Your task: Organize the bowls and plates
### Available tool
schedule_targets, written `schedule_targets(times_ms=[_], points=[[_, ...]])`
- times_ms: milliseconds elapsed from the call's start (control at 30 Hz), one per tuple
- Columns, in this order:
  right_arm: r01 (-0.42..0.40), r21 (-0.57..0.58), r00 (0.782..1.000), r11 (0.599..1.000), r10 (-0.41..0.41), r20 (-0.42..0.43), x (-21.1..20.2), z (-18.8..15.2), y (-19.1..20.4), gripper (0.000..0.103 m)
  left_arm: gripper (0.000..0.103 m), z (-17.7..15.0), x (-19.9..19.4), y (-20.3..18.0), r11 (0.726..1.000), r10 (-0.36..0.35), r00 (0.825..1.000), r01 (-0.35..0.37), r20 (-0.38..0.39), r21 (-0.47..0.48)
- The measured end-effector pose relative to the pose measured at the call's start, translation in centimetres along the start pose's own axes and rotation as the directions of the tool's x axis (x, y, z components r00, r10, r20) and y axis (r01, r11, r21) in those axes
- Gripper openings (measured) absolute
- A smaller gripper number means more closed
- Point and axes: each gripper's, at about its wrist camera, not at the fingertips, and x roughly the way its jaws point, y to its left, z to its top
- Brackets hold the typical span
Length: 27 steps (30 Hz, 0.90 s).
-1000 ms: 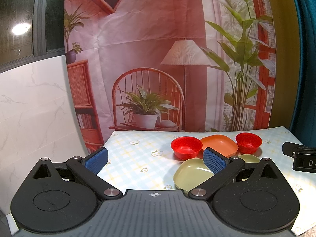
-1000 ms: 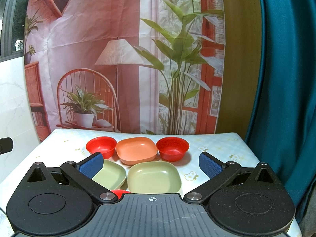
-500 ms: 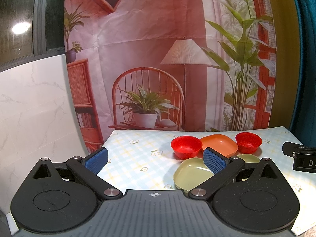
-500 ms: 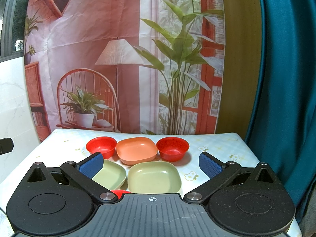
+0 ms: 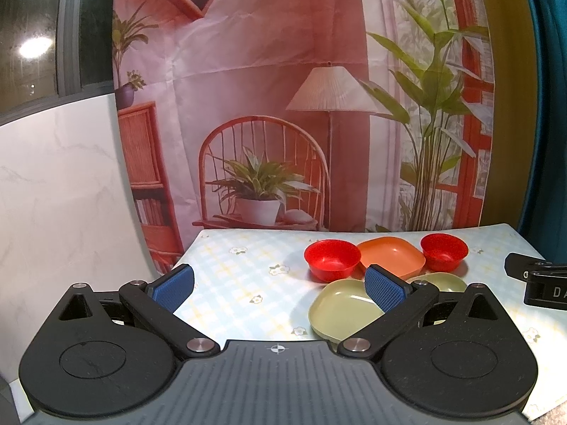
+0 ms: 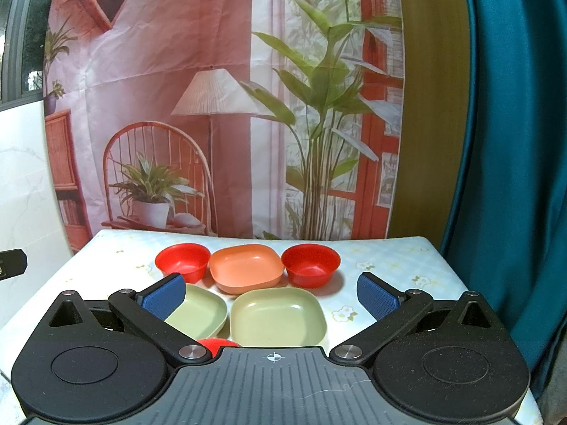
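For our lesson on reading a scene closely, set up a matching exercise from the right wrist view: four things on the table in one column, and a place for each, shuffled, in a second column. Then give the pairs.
Things
1. orange plate
2. red bowl with the plain inside
3. red bowl with the textured inside
4. fully visible green plate

Places
A. back row, right end
B. front row, directly before the orange plate
C. back row, middle
D. back row, left end

Pairs: 1-C, 2-D, 3-A, 4-B
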Motion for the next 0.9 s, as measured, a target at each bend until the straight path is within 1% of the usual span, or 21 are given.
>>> schedule_targets(times_ms=[100, 200, 300, 367, 433, 533, 767, 833, 900], points=[[-0.003, 0.003, 1.0, 1.0, 0.003, 0.001, 0.0, 0.1, 0.0, 0.103, 0.103, 0.1, 0.3, 0.0, 1.0, -0.005, 1.0, 0.005, -0.015, 0.007], [-0.054, 0.019, 0.999, 0.998, 0.054, 0.001, 0.1, 0.1, 0.0, 0.103, 0.103, 0.3, 1.0, 0.0, 1.0, -0.015, 0.999, 0.015, -0.032, 0.012], [-0.1, 0.036, 0.995, 0.994, 0.099, 0.021, 0.9, -0.6, 0.1, 0.103, 0.103, 0.4, 1.9, -0.1, 1.0, -0.007, 0.999, 0.008, -0.04, 0.023], [-0.126, 0.042, 0.991, 0.991, 0.125, 0.037, 1.5, -0.7, -0.5, 0.103, 0.103, 0.4, 2.6, -0.2, 1.0, -0.004, 0.999, 0.006, -0.037, 0.031], [-0.122, 0.048, 0.992, 0.991, 0.12, 0.035, 2.4, -0.5, -1.1, 0.103, 0.103, 0.3, 3.5, -0.3, 0.999, -0.007, 0.999, 0.008, -0.04, 0.034], [-0.105, 0.037, 0.994, 0.994, 0.103, 0.035, 3.9, -0.4, -1.2, 0.103, 0.103, -0.1, 5.1, -0.6, 0.999, -0.019, 0.998, 0.021, -0.065, 0.046], [-0.123, -0.026, 0.992, 0.992, 0.123, -0.011, 7.4, -1.0, -0.7, 0.103, 0.103, -1.9, 8.2, -1.5, 0.997, -0.073, 0.993, 0.074, -0.092, 0.014], [-0.108, -0.06, 0.994, 0.992, 0.107, -0.017, 8.2, -1.4, -0.3, 0.103, 0.103, -2.4, 9.3, -2.1, 0.996, -0.076, 0.99, 0.081, -0.116, 0.031], [-0.101, -0.082, 0.995, 0.991, 0.1, -0.019, 8.9, -2.2, 0.1, 0.103, 0.102, -2.9, 10.0, -2.6, 0.995, -0.084, 0.989, 0.089, -0.122, 0.044]])
